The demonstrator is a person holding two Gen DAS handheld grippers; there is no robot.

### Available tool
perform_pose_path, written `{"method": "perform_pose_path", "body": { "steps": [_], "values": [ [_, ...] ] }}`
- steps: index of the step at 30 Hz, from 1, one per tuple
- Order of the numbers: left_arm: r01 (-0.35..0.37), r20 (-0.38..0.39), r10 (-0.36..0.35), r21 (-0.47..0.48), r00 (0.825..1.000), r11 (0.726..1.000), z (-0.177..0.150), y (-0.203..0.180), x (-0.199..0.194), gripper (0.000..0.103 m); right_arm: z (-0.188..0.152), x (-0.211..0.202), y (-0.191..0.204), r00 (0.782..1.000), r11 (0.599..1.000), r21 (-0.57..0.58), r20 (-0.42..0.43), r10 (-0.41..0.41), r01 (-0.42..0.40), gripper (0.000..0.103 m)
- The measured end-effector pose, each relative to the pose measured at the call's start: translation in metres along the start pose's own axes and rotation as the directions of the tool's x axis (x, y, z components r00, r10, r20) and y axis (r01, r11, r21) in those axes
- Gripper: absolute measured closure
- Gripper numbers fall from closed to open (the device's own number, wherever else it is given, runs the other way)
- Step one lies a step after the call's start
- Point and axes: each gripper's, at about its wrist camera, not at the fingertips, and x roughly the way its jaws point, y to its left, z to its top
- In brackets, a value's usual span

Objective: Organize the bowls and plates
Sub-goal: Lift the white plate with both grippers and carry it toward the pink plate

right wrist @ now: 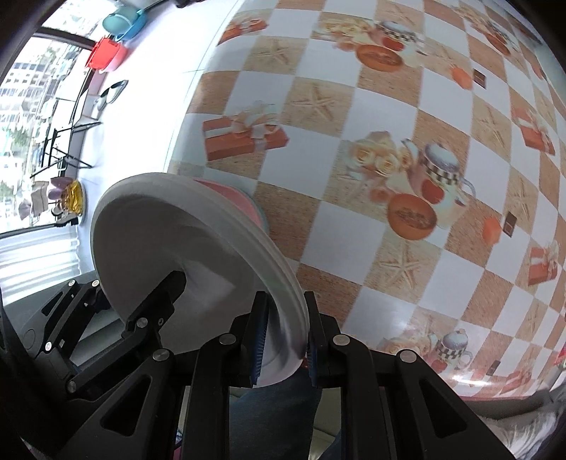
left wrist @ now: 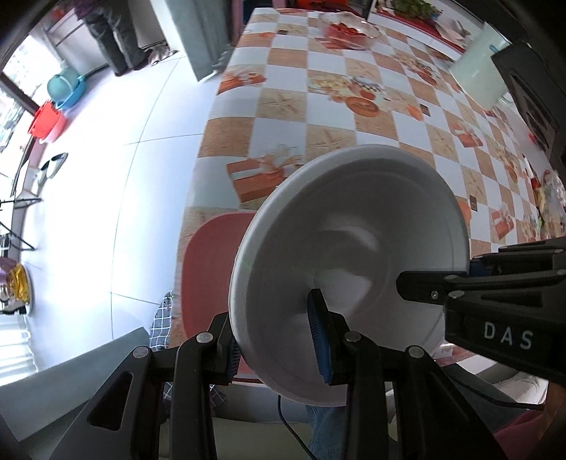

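A white plate (left wrist: 339,269) is held tilted above the near edge of the table, gripped by both grippers at once. My left gripper (left wrist: 279,339) is shut on its lower rim. My right gripper (right wrist: 283,339) is shut on the opposite rim and shows in the left wrist view (left wrist: 460,283). The plate fills the lower left of the right wrist view (right wrist: 184,254), with the left gripper (right wrist: 155,311) behind it. A pink plate (left wrist: 208,269) lies on the table under the white one; its edge shows in the right wrist view (right wrist: 233,198).
The table (left wrist: 353,116) has an orange-and-white checked cloth. A glass bowl of red food (left wrist: 348,30) and a white container (left wrist: 481,70) stand at the far side. A black box (left wrist: 530,99) is at the right. Tiled floor (left wrist: 106,177) lies to the left.
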Motion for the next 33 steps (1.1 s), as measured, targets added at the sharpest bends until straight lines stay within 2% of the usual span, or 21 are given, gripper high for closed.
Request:
{"method": "perform_pose_path", "body": {
  "steps": [12,33],
  "values": [
    [-0.019,-0.012,0.018,-0.082,1.0,0.996,-0.011,0.025,0.002,0.066,0.009,0.016,0.025,0.999,0.998,-0.062,-0.032,0.008,-0.01,0.082],
    [-0.03,-0.054,0.023,-0.119,0.998,0.992,-0.017,0.042,0.014,0.066,0.019,0.036,0.031,0.997,0.996,-0.088,-0.08,0.004,-0.011,0.082]
  ]
}}
